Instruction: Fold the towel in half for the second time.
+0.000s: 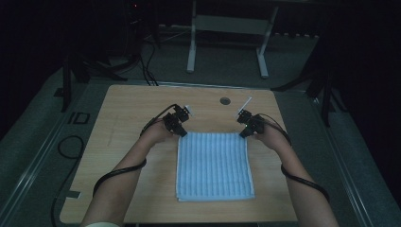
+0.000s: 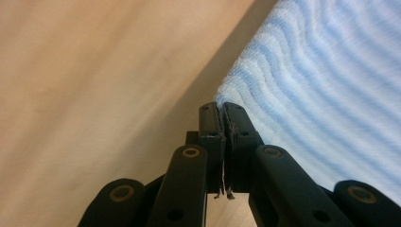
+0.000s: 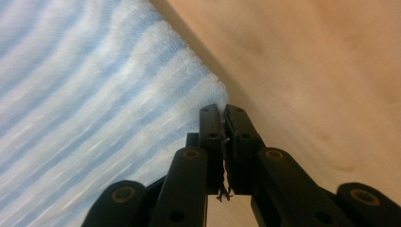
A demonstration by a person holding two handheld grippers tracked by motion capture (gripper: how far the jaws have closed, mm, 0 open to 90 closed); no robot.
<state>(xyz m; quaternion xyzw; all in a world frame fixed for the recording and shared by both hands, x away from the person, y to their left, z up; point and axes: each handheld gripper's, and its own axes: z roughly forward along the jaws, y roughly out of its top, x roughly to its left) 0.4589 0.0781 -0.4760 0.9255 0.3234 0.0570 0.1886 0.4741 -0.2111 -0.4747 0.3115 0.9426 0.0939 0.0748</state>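
Note:
A light blue striped towel (image 1: 213,165) lies flat on the wooden table (image 1: 132,109), its far edge between my two hands. My left gripper (image 1: 182,132) is at the towel's far left corner, and my right gripper (image 1: 243,134) is at the far right corner. In the left gripper view the black jaws (image 2: 221,105) are pressed together on the tip of the towel's corner (image 2: 331,85), which casts a shadow on the wood. In the right gripper view the jaws (image 3: 222,108) likewise pinch the other corner of the towel (image 3: 94,85).
A small round dark grommet (image 1: 225,100) sits in the tabletop near its far edge. Behind the table stands a white-legged frame (image 1: 191,47). Black cables (image 1: 71,146) lie on the grey floor at the left, and dark stands flank both sides.

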